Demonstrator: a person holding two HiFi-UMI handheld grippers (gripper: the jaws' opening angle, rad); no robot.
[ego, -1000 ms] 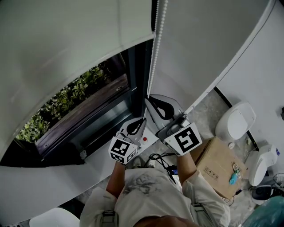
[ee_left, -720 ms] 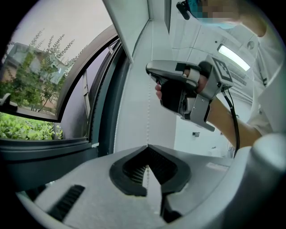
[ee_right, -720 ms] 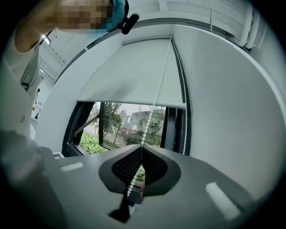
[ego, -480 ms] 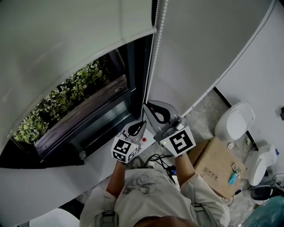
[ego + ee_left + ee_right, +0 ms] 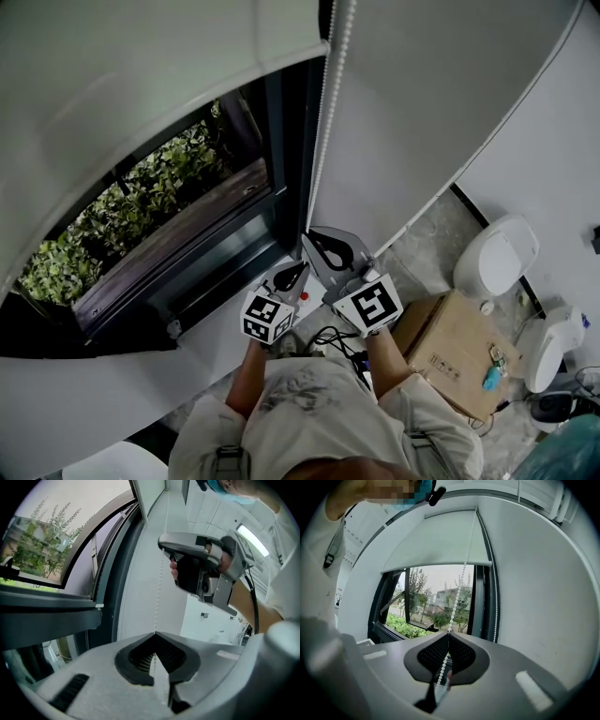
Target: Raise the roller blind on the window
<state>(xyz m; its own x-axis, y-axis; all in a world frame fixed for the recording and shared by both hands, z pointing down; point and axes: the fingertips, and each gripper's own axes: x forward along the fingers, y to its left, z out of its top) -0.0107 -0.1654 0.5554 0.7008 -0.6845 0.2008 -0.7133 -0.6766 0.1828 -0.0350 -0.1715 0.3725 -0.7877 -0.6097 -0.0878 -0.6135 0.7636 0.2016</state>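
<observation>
The white roller blind (image 5: 141, 75) (image 5: 436, 541) covers the upper part of the dark-framed window (image 5: 187, 216). Its bottom edge (image 5: 436, 566) hangs above the open pane. A white bead chain (image 5: 323, 122) (image 5: 461, 581) drops along the window's right side into my right gripper (image 5: 307, 234) (image 5: 449, 632), which is shut on it. Just below, my left gripper (image 5: 300, 265) (image 5: 154, 633) is shut on a lower stretch of the same chain (image 5: 158, 592). The right gripper (image 5: 197, 564) shows above it in the left gripper view. A second strand (image 5: 494, 602) hangs beside the frame.
A white wall (image 5: 422, 112) runs right of the window. On the floor are a cardboard box (image 5: 459, 352), two white appliances (image 5: 497, 258) (image 5: 553, 347) and black cables (image 5: 342, 337). Green shrubs (image 5: 103, 244) lie outside the glass.
Both grippers have moved down towards the person with the chain. The blind's bottom edge has risen and more of the window shows.
</observation>
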